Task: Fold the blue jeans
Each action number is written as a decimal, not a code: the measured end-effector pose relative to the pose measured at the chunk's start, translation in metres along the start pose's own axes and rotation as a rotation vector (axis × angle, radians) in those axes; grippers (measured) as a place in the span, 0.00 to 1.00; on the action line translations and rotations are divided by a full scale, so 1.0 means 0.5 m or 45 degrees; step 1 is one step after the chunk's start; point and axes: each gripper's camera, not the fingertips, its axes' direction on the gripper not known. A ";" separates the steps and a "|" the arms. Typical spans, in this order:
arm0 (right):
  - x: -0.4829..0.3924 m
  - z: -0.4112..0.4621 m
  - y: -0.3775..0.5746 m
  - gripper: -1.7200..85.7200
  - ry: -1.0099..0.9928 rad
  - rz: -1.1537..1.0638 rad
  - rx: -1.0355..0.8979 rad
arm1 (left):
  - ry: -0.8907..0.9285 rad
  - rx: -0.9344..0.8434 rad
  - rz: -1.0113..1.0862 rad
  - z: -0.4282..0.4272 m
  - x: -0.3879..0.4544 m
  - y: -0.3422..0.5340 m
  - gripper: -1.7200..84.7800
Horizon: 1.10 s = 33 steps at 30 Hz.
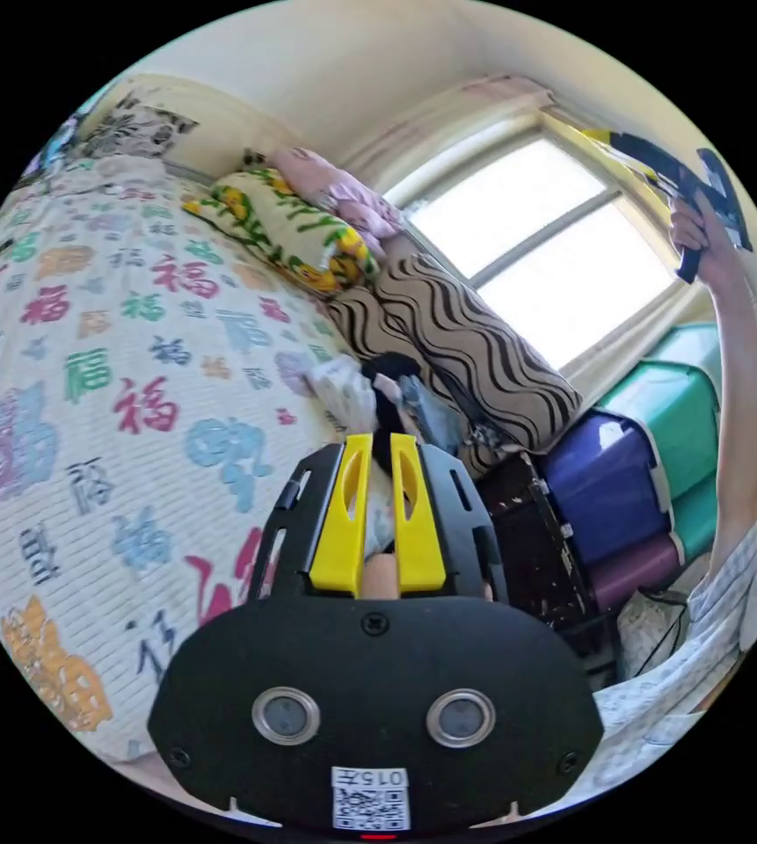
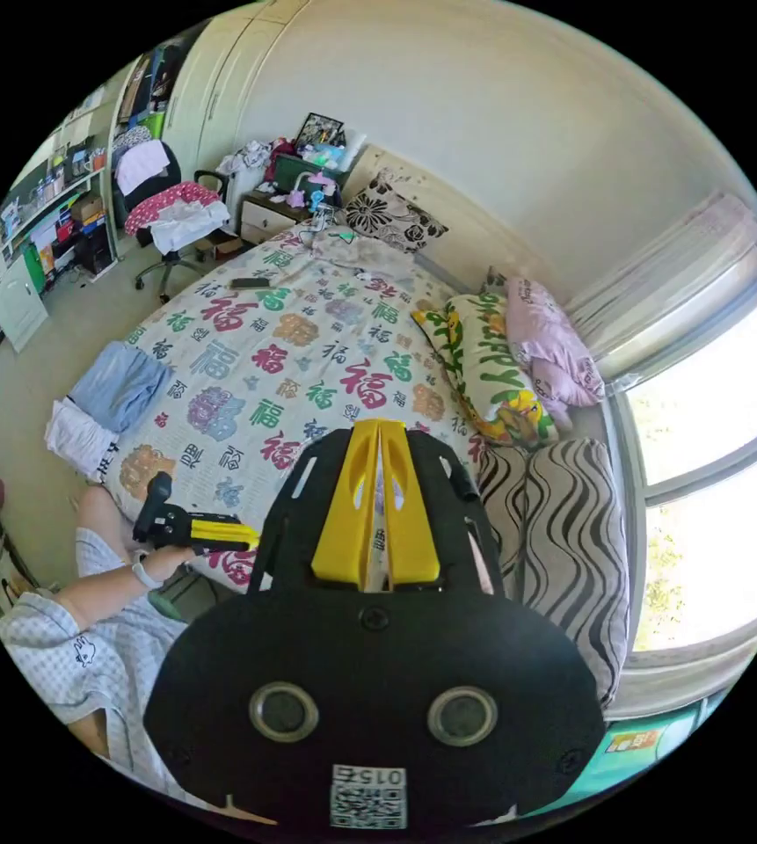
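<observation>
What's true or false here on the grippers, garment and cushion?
1. The right gripper is shut on cloth. False: its jaws hold nothing.
2. A folded light-blue garment lies at the edge of the character-printed white bedspread. True.
3. The brown wavy-striped cushion lies on the floor. False: it's on the bed beside the window.
4. A person's hand holds the left gripper near the bed's edge. True.

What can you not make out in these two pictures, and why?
- Right gripper view: blue cloth at the bed's edge, too small to call jeans.
- Left gripper view: clutter by the striped cushion, partly behind the left gripper.
- Left gripper view: bins, partly behind the arm.
</observation>
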 end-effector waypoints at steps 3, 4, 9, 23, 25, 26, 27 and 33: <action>0.145 0.030 0.116 0.05 0.065 0.068 -0.067 | 0.047 -0.090 0.062 0.150 0.064 0.002 0.01; 0.202 0.065 0.169 0.07 0.071 0.091 -0.148 | 0.053 -0.133 0.058 0.200 0.076 0.006 0.01; 0.399 0.242 0.427 0.10 0.145 0.360 -0.517 | 0.114 -0.200 0.015 0.371 0.095 -0.017 0.03; 0.720 0.212 0.950 0.22 -0.134 1.387 -0.460 | -0.037 -0.447 0.020 0.944 0.195 -0.227 0.15; 0.756 0.188 0.995 0.19 -0.343 1.442 -0.360 | -0.144 -0.440 0.055 0.962 0.213 -0.221 0.11; 0.761 0.181 1.003 0.18 -0.369 1.430 -0.341 | -0.147 -0.450 0.088 0.963 0.219 -0.221 0.11; 0.771 0.167 1.013 0.16 -0.419 1.404 -0.328 | -0.125 -0.487 0.125 0.958 0.226 -0.225 0.10; 0.754 0.021 0.970 0.08 -0.564 1.127 -0.139 | 0.187 -0.324 0.292 0.779 0.294 -0.238 0.07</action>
